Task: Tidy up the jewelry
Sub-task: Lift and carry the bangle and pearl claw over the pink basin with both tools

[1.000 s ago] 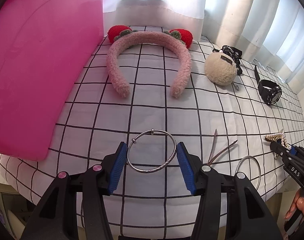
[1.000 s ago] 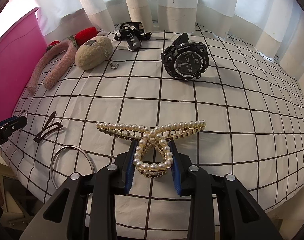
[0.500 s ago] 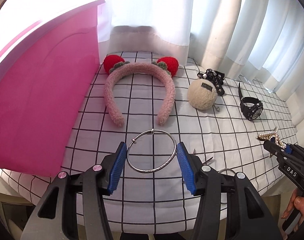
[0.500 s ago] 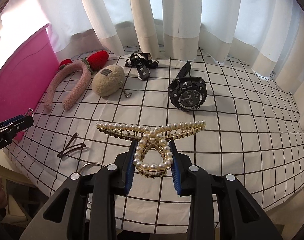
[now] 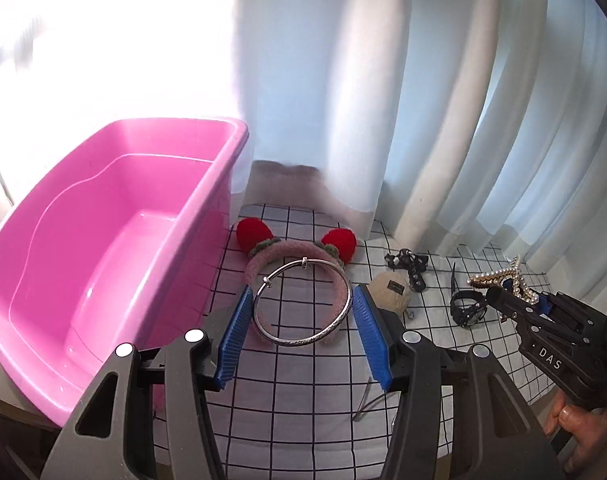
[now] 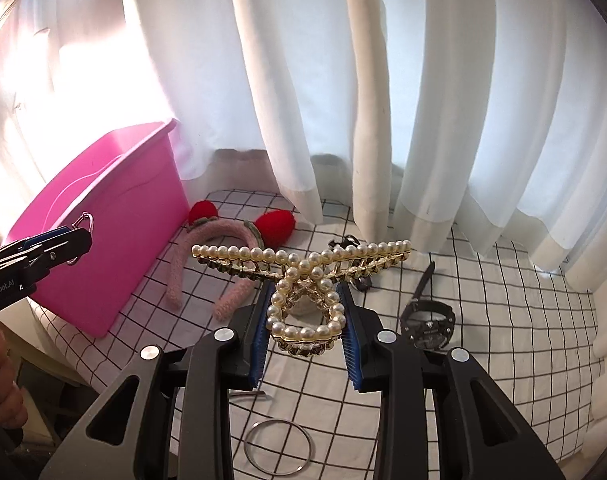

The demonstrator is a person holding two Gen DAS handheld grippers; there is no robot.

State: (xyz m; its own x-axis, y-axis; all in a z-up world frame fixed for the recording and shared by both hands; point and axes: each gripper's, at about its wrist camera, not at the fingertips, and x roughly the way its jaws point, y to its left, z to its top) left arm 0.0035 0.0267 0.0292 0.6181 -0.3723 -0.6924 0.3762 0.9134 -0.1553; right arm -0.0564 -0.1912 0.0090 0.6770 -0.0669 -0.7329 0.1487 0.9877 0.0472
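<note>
My left gripper is shut on a silver bangle, held in the air above the checked cloth. The pink tub stands open just to its left. My right gripper is shut on a pearl hair claw, also lifted off the table. In the left wrist view the right gripper shows at the right edge with the pearl claw in it. In the right wrist view the left gripper shows at the left in front of the pink tub.
On the cloth lie a pink headband with red ears, a fluffy cream ball, a black strap piece, a black watch, a second silver ring and a dark hair clip. White curtains hang behind.
Both grippers have risen well above the table with the bangle and the pearl claw still held. The views tilted up, so the tub's inside and the curtains now show.
</note>
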